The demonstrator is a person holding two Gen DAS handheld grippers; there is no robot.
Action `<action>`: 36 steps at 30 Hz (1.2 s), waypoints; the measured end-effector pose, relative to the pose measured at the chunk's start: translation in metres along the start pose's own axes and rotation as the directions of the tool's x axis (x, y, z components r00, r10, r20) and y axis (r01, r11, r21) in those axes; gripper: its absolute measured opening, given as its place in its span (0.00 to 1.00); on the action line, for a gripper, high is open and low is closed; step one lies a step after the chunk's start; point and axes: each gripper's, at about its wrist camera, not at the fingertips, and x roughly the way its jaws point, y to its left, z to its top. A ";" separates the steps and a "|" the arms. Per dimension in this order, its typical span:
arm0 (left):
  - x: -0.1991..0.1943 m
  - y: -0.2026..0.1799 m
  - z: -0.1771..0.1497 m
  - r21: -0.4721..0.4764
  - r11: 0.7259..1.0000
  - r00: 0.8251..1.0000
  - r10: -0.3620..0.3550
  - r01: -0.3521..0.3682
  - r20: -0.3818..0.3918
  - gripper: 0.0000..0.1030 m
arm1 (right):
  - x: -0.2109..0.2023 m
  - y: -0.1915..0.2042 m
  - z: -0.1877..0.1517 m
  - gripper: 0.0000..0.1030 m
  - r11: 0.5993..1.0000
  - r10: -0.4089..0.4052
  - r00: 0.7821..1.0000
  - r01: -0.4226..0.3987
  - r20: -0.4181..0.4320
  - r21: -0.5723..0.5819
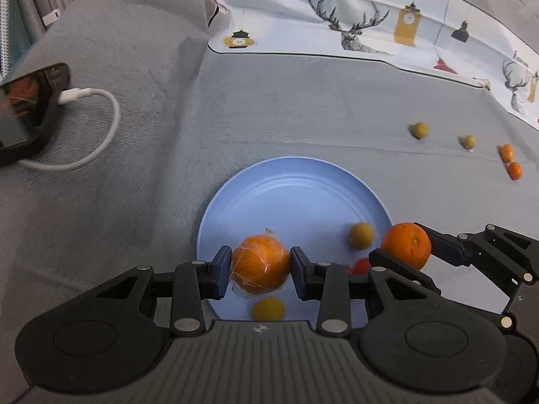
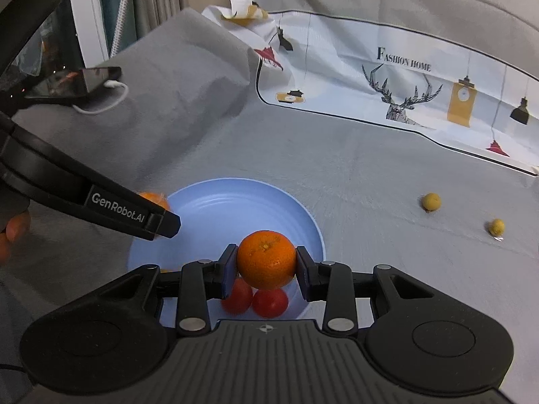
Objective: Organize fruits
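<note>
Both grippers over blue plate (image 1: 296, 181). Left gripper (image 1: 261, 269) fingers clamped on wrapped orange (image 1: 261, 264); right gripper (image 2: 266, 262) fingers clamped on bare orange (image 2: 266, 259). Plate already holds two tomatoes (image 2: 269, 303) and small yellow fruit (image 1: 361, 235). Left on surface (image 1: 303, 107): two yellow fruits (image 1: 419, 130), two small oranges (image 1: 514, 170).

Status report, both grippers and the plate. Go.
Left gripper shut on wrapped orange, right gripper shut on bare orange. Both over blue plate. Nothing blocking; small fruits loose on cloth.

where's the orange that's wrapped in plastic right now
The plastic-wrapped orange is clamped in the left gripper, held over the near part of the blue plate, left of the bare orange in the right gripper.
</note>
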 end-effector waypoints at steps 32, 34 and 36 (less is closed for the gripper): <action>-0.168 -0.028 -0.134 -0.013 0.995 0.963 0.101 -0.101 0.248 1.00 | -0.182 0.035 -0.056 0.98 0.998 -0.066 0.986 0.066 0.156 0.000; -0.178 -0.031 -0.141 -0.012 0.995 0.957 0.102 -0.103 0.271 1.00 | -0.195 0.035 -0.060 0.98 0.997 -0.076 0.980 0.077 0.183 0.003; -0.189 -0.034 -0.146 -0.008 0.994 0.949 0.109 -0.111 0.296 1.00 | -0.206 0.036 -0.063 0.98 0.997 -0.080 0.975 0.080 0.207 0.009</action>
